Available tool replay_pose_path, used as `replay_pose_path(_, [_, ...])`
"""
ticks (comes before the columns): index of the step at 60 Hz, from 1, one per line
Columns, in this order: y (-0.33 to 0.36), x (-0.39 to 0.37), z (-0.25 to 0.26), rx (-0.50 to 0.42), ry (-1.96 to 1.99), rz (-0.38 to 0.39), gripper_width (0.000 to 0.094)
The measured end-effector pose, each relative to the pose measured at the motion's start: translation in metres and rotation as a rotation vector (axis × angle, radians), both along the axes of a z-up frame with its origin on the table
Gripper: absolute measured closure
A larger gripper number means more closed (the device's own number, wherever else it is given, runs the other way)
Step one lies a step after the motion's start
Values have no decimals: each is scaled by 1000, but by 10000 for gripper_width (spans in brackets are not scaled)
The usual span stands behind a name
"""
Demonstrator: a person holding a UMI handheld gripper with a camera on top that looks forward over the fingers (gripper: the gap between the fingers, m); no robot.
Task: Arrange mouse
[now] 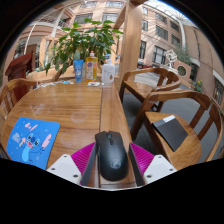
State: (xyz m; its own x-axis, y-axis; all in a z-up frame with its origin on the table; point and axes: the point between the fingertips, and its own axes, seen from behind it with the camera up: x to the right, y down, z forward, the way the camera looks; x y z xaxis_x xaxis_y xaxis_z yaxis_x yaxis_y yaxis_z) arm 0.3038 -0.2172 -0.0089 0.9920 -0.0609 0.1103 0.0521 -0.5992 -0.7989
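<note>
Straddling the mouse [111, 155] on the table [70, 110], gripper [111, 160] fingers sit wide at its flanks; contact probably not made. Close evenly, keep it flat, slide toward mat [32, 140].

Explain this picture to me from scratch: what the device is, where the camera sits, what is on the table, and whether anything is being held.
This is one picture, taken by a wide-angle camera riding on a handheld two-finger gripper and looking forward along its fingers. A person carries it; there is no robot arm. The pink pads at the bottom are the fingers' inner faces.

A black computer mouse sits between the fingers on the wooden table. Whether they actually press on it cannot be told.

On the table beside the gripper lies a blue mouse pad. Beyond are a potted plant and some bottles. Wooden chairs stand alongside; the nearest one holds a dark notebook-like item.
</note>
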Motion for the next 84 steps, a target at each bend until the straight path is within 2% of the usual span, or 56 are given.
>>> replay_pose_path(2, [2, -3, -1, -4, 17, 8, 357])
replay_pose_path(9, [7, -6, -2, -10, 15, 31, 455])
replay_pose_path(14, [6, -6, -2, -19, 20, 12, 518])
replay_pose_path(19, [6, -5, 0, -12, 22, -10, 562])
replay_pose_path(25, [-2, -2, 5, -5, -28, -38, 563])
replay_pose_path(34, [-5, -8, 75, 113, -56, -80, 563])
replay_pose_path(42, [-4, -32, 184, 295, -9, -111, 563])
replay_pose_path(47, [-6, -68, 237, 389, 13, -87, 565])
replay_pose_path(52, [-10, -118, 252, 432, 36, -35, 566])
replay_pose_path(54, [-7, -133, 252, 417, 51, -10, 567])
replay_pose_path(58, [-7, -172, 222, 355, 71, 44, 566])
replay_pose_path(67, [-17, -251, 102, 133, 152, 126, 565])
replay_pose_path(72, [-26, -275, 48, 40, 141, 142, 561])
replay_pose_path(77, [-30, -285, 14, -11, 124, 145, 526])
replay_pose_path(82, [-35, -291, -6, -62, 135, 128, 459])
replay_pose_path(84, [-29, -286, -1, -52, 138, 127, 436])
